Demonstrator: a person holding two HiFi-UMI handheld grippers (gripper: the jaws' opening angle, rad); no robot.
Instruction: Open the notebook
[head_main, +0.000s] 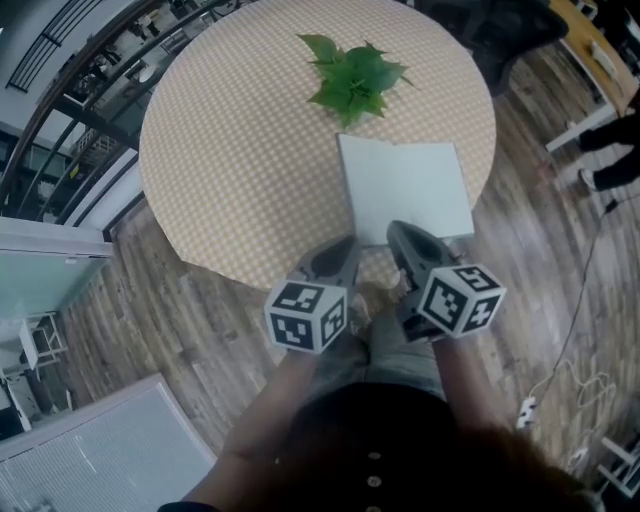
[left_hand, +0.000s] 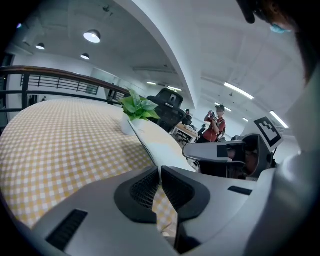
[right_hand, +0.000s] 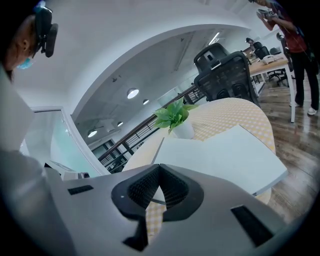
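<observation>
A closed white notebook lies flat on the round table's checked cloth, close to the near right edge. Both grippers hover at the table's near edge, just short of the notebook. My left gripper is shut and empty, off the notebook's near left corner. My right gripper is shut too, its tip at the notebook's near edge. From the left gripper view the notebook runs away ahead of the shut jaws. In the right gripper view its cover lies just beyond the shut jaws.
A small potted green plant stands behind the notebook. A black office chair sits beyond the table, and a person stands farther off. A railing runs to the left, and cables lie on the wooden floor at right.
</observation>
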